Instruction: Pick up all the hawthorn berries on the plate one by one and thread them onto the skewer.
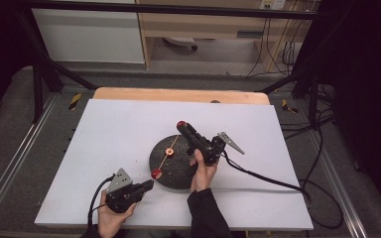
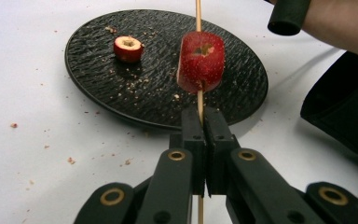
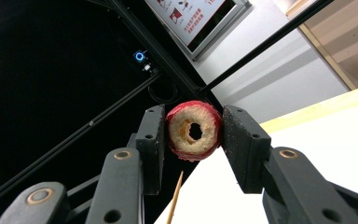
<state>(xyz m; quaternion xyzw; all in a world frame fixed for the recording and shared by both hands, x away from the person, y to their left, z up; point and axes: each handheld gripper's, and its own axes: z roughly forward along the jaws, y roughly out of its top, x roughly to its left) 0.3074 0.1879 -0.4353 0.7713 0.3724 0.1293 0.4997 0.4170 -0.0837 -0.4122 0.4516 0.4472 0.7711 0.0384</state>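
No label here can be read. Your left gripper (image 2: 204,122) is clamped on a thin wooden skewer (image 2: 198,14) threaded through a red fruit (image 2: 201,61) above the round, ridged black plate (image 2: 98,88). Your right gripper (image 3: 192,135) squeezes a cored fruit ring (image 3: 194,130) raised over the white table (image 1: 119,129), open room all around.

White table (image 1: 109,148), round black plate (image 1: 178,173) lying on it, crumbs (image 2: 70,160) scattered beside
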